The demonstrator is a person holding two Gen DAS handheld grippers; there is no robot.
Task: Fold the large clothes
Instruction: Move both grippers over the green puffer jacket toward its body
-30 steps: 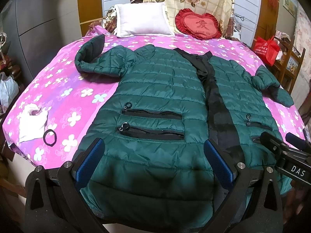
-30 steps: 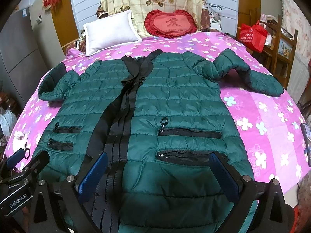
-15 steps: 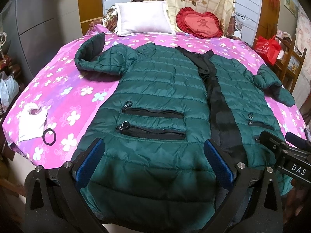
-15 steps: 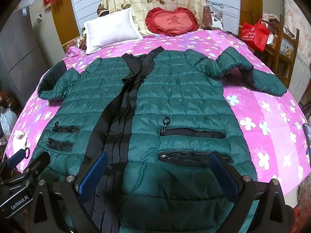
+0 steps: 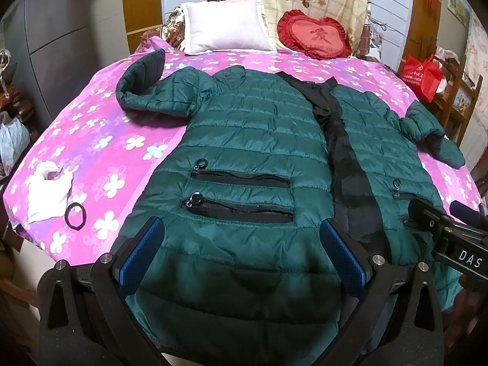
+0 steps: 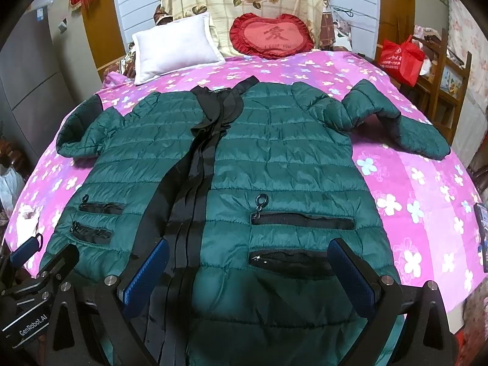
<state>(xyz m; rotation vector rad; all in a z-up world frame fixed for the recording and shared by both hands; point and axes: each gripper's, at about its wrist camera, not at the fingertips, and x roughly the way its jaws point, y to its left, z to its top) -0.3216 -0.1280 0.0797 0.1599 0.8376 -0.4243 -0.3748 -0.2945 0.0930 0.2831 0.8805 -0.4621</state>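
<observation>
We see jacket (image 5: 250,140) spread flat on bed (image 5: 100,140), front up, hem nearest both tools. Left hand-held gripper (image 5: 242,254) wide open, empty, above hem of jacket's left half; pockets (image 5: 241,196) just ahead of fingers. Right hand-held gripper (image 6: 248,277) wide open, empty, above hem of right half; black placket (image 6: 195,183) ahead-left. Hair tie (image 5: 75,212), white cloth (image 5: 48,187) far left of left tool. Pillow (image 5: 224,30) far ahead.

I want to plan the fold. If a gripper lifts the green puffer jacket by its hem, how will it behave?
The green puffer jacket will probably sag limply: it lies flat and wrinkled on the bed. Its shiny shell may slip between the pads. The quilted filling suggests it is light for its size.
</observation>
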